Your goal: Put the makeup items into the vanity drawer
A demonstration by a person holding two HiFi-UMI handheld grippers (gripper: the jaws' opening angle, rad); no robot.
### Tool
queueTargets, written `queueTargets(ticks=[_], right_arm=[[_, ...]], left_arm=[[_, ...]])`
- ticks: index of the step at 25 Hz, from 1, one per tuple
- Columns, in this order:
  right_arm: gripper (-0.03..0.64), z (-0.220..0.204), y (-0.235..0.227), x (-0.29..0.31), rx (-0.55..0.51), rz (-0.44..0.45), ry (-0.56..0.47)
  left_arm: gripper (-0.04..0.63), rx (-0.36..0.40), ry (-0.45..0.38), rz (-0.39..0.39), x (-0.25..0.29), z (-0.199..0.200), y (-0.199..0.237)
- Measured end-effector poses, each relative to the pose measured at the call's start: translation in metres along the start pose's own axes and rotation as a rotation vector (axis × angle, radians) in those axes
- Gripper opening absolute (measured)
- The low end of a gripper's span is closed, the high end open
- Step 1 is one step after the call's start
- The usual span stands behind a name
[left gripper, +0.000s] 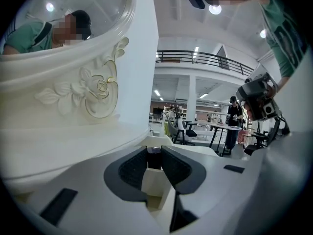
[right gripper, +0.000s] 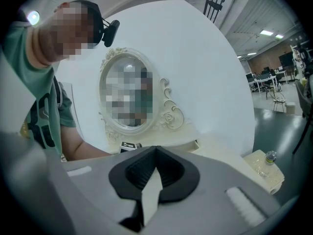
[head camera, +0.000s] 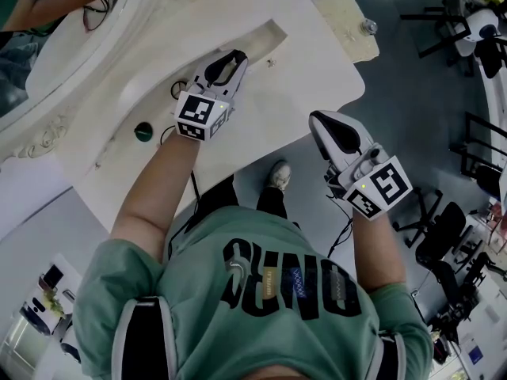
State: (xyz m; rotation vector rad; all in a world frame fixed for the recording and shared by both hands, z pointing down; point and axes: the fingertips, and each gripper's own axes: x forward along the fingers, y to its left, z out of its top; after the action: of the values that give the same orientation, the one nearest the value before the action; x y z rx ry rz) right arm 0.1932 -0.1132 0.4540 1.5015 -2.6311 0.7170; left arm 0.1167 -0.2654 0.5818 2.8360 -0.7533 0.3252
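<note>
Your left gripper [head camera: 232,60] is clamped on a small dark tube [left gripper: 153,158] just above the white vanity top [head camera: 309,66]; the open drawer [head camera: 265,39] lies just beyond its tips, far right. A dark green round jar [head camera: 142,131] sits on the top to its left. Your right gripper [head camera: 318,121], jaws together and empty, hangs off the near edge

The left gripper [left gripper: 154,152] had its two jaws pressed against a small dark item [left gripper: 153,161] standing upright between the pads. To the left curved a white mirror frame [left gripper: 73,97] with a carved rose [left gripper: 101,88]; far behind, a person [left gripper: 233,116] stood by a table [left gripper: 222,128].
</note>
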Motion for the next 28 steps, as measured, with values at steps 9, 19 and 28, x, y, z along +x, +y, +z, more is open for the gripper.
queueTargets(ticks=[9,19,28], right_arm=[[0.011,0.006,0.008,-0.006,-0.015,-0.005,-0.009],[0.011,0.014,0.014,-0.017,-0.012,-0.027,-0.032],[0.011,0.066,0.030,-0.065,-0.023,-0.080,-0.121]], left_arm=[[0.104,0.017,0.064,-0.052,0.000,-0.002,-0.010],[0.150,-0.003,0.040,-0.052,-0.011,0.019,-0.008],[0.161,-0.034,-0.036,-0.183,-0.099,0.139,-0.075]])
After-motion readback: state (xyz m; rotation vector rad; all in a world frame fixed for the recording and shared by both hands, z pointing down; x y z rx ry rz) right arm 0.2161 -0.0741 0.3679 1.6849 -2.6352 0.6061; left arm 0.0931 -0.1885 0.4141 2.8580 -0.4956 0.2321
